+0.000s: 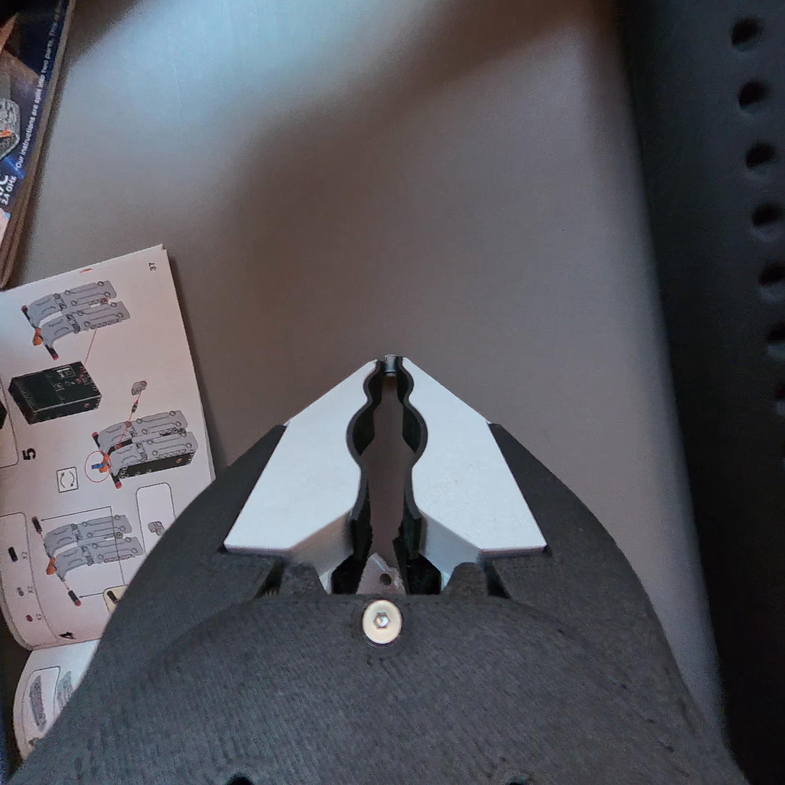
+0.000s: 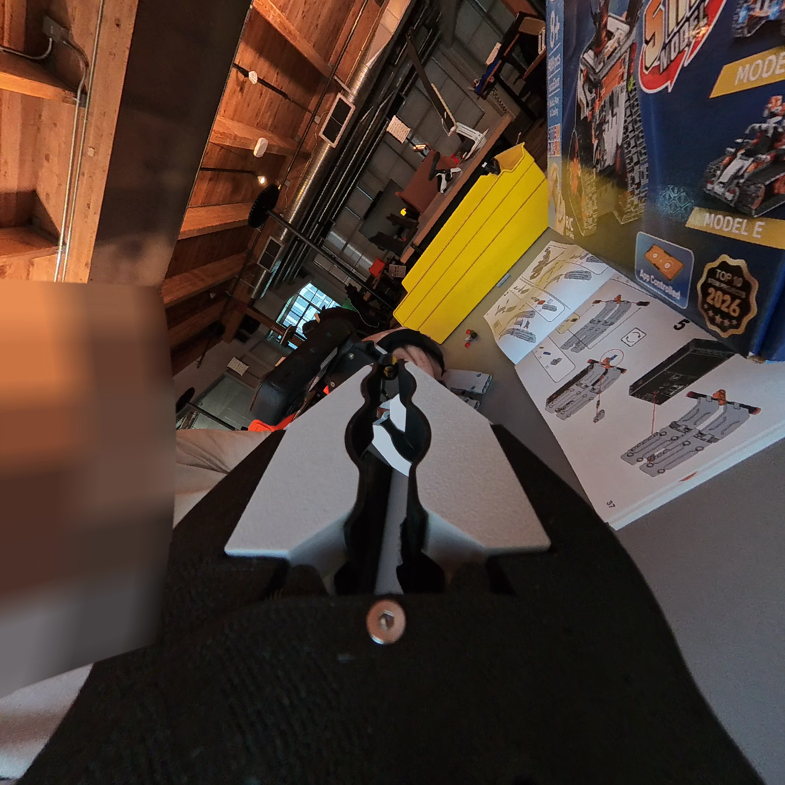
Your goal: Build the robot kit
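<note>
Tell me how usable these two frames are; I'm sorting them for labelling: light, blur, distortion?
Left wrist view: dim, bluish glare on the grey table, booklet sharp, dark perforated surface underexposed. Right wrist view: tilted, fisheye-bent, warm wooden ceiling, large mosaic patch at left, toy box sharp.

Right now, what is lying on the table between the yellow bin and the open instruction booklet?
In the right wrist view, a tiny red and black building piece lies on the grey table between the yellow bin and the instruction booklet.
</note>
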A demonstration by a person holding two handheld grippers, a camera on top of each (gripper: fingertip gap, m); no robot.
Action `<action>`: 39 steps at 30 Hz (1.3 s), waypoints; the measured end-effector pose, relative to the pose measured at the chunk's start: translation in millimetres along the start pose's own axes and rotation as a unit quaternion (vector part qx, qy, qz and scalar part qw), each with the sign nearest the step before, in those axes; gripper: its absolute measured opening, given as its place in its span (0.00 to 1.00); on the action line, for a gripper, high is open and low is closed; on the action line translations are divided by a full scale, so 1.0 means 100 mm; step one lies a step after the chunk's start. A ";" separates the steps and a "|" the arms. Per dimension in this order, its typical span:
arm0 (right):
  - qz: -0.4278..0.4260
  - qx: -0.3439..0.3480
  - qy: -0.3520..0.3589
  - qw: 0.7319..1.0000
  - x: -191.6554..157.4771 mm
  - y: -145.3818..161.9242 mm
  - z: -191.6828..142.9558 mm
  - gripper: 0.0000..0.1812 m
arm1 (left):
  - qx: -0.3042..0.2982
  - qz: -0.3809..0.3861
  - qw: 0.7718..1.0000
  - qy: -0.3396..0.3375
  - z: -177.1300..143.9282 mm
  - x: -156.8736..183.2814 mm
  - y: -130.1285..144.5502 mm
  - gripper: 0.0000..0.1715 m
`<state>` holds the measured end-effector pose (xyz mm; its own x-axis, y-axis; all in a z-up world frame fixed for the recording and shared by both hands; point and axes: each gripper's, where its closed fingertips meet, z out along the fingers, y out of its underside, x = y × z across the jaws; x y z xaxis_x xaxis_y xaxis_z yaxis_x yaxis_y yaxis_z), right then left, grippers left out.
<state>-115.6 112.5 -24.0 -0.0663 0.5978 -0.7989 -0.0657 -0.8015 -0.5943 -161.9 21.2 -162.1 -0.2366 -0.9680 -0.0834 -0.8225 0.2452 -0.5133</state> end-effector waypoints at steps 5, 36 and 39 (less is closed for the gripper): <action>0.000 -0.001 0.001 1.000 0.01 0.00 -0.01 0.04 | 0.006 -0.028 1.000 0.000 0.00 0.00 0.00 0.06; 0.000 -0.032 0.016 0.999 0.09 0.12 0.03 0.04 | 0.031 -0.057 0.998 -0.014 -0.01 0.02 0.00 0.05; -0.001 -0.033 0.016 0.999 0.08 0.12 0.04 0.04 | 0.030 -0.059 0.998 -0.016 -0.01 0.01 0.01 0.04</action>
<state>-120.5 108.0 -37.5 -0.0350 0.5993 -0.7998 0.0005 -0.8003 -0.5997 -163.3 20.3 -161.7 -0.1226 -0.9914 -0.0450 -0.8108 0.1262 -0.5715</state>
